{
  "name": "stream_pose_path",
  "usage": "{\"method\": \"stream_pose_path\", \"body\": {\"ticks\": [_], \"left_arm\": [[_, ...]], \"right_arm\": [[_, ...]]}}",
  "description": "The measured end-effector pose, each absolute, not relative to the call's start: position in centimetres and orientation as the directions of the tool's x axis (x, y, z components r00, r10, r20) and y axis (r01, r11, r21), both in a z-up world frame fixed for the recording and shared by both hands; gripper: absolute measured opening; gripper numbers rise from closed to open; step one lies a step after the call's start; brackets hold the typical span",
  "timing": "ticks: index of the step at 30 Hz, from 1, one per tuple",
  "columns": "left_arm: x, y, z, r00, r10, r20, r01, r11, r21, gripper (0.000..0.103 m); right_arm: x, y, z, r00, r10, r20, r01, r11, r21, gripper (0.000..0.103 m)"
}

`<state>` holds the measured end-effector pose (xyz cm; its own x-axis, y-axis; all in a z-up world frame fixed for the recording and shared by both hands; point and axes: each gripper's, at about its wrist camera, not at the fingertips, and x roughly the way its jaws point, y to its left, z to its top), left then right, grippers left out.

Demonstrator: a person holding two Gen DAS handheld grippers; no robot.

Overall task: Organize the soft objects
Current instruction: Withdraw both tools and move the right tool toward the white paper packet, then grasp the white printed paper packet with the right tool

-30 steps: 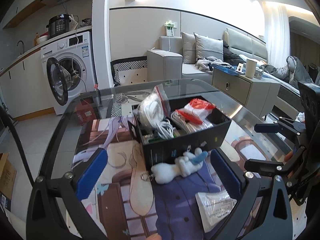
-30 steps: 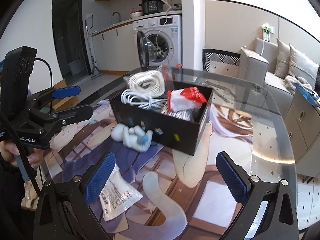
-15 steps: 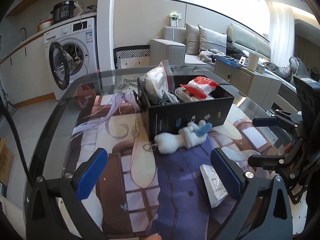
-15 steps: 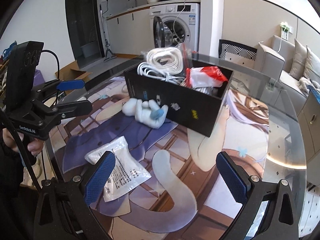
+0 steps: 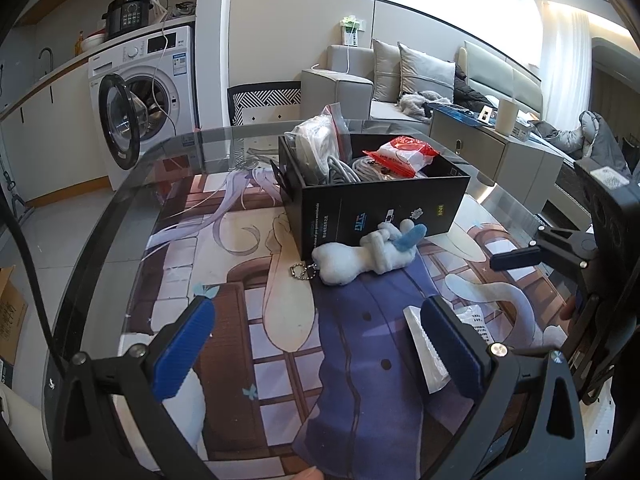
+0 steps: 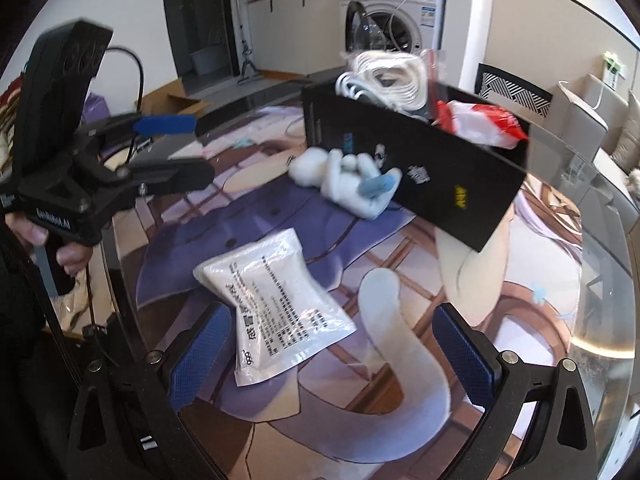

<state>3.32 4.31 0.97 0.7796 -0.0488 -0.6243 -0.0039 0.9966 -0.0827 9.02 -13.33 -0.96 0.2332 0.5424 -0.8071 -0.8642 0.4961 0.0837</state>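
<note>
In the left wrist view, the left gripper (image 5: 318, 344) fills the lower part of the frame with its jaws spread wide and nothing between them, hovering above the glass surface (image 5: 132, 216) and its printed mat (image 5: 352, 340). Just above the middle of the frame a white plush toy (image 5: 360, 256) with a blue part lies on the mat, touching the front wall of a black box (image 5: 380, 208). A small ball chain (image 5: 300, 270) trails from the toy's left end. The box holds coiled white cables (image 5: 320, 148) at its left and a red-and-white packet (image 5: 402, 154) at its right. A flat white pouch (image 5: 428, 354) lies at lower right, partly behind the right finger. The right gripper (image 5: 516, 258) shows at the right edge of this frame.

In the right wrist view, the right gripper (image 6: 330, 356) sits at the bottom with its jaws spread and empty; the white pouch (image 6: 276, 308) lies on the mat between and just above its fingers, printed side up. The plush toy (image 6: 344, 182) appears blurred at upper centre against the box (image 6: 420, 172). The left gripper (image 6: 170, 146) enters from the left edge, jaws parted, held by a hand (image 6: 48, 240) at middle left. A washing machine (image 6: 396, 12) stands at top centre.
</note>
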Motion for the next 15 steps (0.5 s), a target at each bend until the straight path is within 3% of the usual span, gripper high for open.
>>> {"method": "stream_pose_path", "body": {"ticks": [15], "left_arm": [[4.0,4.8,0.4,0.769,-0.043,-0.637,-0.016,0.996,-0.087,0.103]], "right_arm": [[10.9,-11.0,-2.5,0.311,0.468,-0.827,-0.781,0.621,0.058,0.102]]}}
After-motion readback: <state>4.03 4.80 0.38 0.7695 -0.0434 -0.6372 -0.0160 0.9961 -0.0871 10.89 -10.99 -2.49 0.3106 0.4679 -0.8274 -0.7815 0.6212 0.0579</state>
